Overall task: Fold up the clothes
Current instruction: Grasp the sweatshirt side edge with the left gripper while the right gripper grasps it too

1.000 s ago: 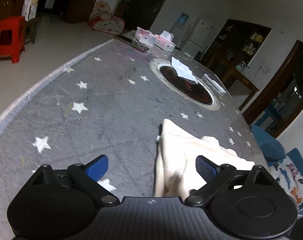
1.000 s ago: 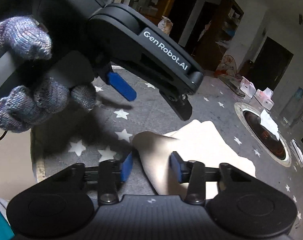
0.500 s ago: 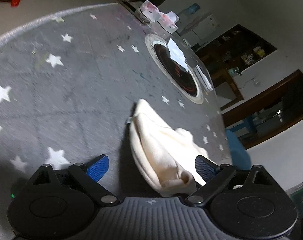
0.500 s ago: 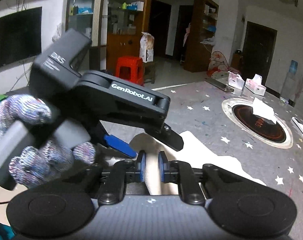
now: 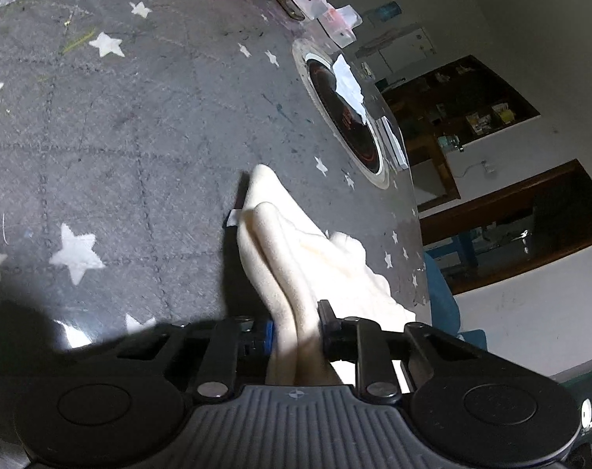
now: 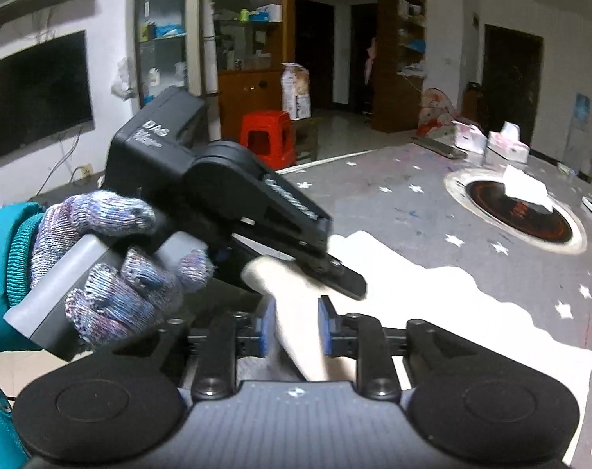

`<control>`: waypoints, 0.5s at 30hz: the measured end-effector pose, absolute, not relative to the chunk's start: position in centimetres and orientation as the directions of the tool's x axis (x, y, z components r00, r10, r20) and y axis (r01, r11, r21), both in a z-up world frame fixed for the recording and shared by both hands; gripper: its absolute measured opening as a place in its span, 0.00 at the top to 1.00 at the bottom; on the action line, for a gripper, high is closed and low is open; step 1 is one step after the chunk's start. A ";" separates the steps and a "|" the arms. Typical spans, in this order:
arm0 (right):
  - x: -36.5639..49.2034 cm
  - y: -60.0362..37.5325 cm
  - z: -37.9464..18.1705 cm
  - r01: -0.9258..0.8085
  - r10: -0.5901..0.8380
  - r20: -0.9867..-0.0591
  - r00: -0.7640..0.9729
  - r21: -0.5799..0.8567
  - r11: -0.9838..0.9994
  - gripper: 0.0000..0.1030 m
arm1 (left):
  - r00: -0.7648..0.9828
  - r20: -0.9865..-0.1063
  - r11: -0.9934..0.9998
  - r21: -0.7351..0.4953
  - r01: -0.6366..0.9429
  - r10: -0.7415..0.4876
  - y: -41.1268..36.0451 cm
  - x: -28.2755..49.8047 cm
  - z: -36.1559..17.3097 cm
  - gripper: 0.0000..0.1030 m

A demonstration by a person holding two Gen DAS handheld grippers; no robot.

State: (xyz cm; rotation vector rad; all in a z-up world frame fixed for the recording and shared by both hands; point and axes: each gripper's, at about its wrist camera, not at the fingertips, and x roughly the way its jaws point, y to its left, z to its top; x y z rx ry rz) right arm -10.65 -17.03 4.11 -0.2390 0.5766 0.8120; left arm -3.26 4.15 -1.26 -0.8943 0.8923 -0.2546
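My left gripper [image 5: 295, 330] has its jaws clamped on a bunched fold of the cream garment [image 5: 292, 258]; they have just been closing, and the cloth fills the gap between the blue pads. From there the garment runs away toward twelve o'clock in the left wrist view, ending in a point with a small white tag [image 5: 233, 218] at its edge, and spreads out flat toward three o'clock on the grey star-printed tabletop [image 5: 112, 144].

My right gripper [image 6: 295, 328] also has cloth between its jaws, which have just been opening a little. A strip of the garment [image 6: 433, 301] slants through the gap, but it is blurred and I cannot tell whether the pads press on it or stand just clear. The rest of the garment lies toward two o'clock on the tabletop [image 6: 405, 203].

In the right wrist view the left gripper [image 6: 335, 277] comes in from nine o'clock, held by my gloved left hand [image 6: 112, 265], with a teal sleeve [image 6: 2, 265] behind it. Its fingertips touch the same end of the cloth, just beyond my right jaws.

Well beyond the garment, at two o'clock, a round black cooktop [image 6: 522, 211] is set into the tabletop with a crumpled white paper [image 6: 524, 183] on it. Two tissue boxes [image 6: 491, 142] stand near the far edge, and a red stool [image 6: 268, 136] stands on the floor at twelve o'clock
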 end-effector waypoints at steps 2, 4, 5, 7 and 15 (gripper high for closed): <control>-10.6 -18.4 4.2 -0.712 0.597 -0.569 0.566 0.027 0.702 0.66 | 0.627 -0.570 0.637 -0.757 -0.149 -0.531 4.0 -3.3 -1.1 0.78; -10.3 -20.3 4.2 -0.664 0.559 -0.570 0.603 0.031 0.747 0.62 | 0.628 -0.574 0.649 -0.748 -0.140 -0.526 3.9 -3.3 -1.0 0.78; -10.0 -21.3 4.1 -0.636 0.536 -0.571 0.621 0.033 0.771 0.62 | 0.629 -0.575 0.655 -0.743 -0.135 -0.523 3.9 -3.3 -0.9 0.78; -9.3 -23.6 4.0 -0.564 0.481 -0.578 0.659 0.043 0.824 0.59 | 0.631 -0.579 0.666 -0.734 -0.129 -0.516 3.7 -3.4 -0.8 0.78; -5.6 -31.1 2.3 -0.321 0.307 -0.616 0.725 0.092 0.943 0.46 | 0.638 -0.602 0.722 -0.684 -0.103 -0.480 3.0 -3.6 -0.3 0.78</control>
